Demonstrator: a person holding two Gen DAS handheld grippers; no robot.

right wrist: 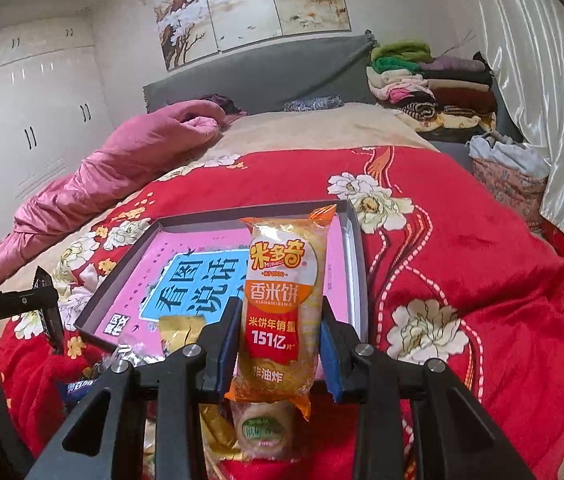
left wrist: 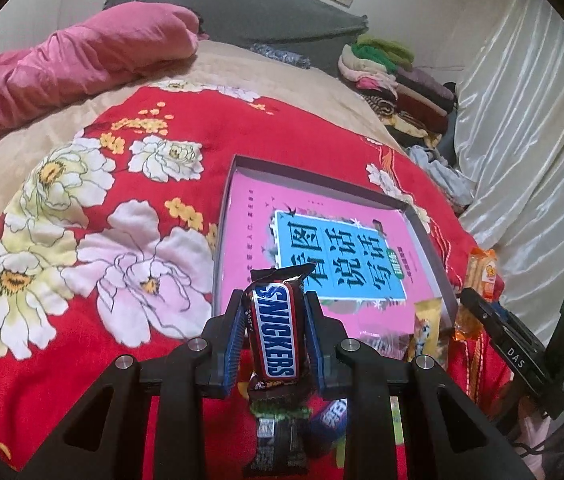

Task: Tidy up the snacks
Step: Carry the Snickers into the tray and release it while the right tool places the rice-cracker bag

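Note:
My left gripper (left wrist: 273, 300) is shut on a Snickers bar (left wrist: 276, 330), held upright above the red flowered blanket just short of the shallow box (left wrist: 224, 216) with a pink and blue bottom. My right gripper (right wrist: 280, 308) is shut on an orange rice cracker packet (right wrist: 282, 308), standing upright in front of the same box (right wrist: 355, 248). The right gripper (left wrist: 493, 320) shows at the right edge of the left wrist view with its orange packet (left wrist: 481, 276). The left gripper (right wrist: 48, 300) appears at the left edge of the right wrist view.
Loose snacks lie by the box's near edge: a yellow packet (left wrist: 425, 320), dark wrapped bars (left wrist: 278, 440), a round green-labelled packet (right wrist: 262, 428). A pink quilt (right wrist: 122, 172) lies along the left of the bed, folded clothes (right wrist: 433, 84) at the far right, a white curtain (left wrist: 529, 120) beside them.

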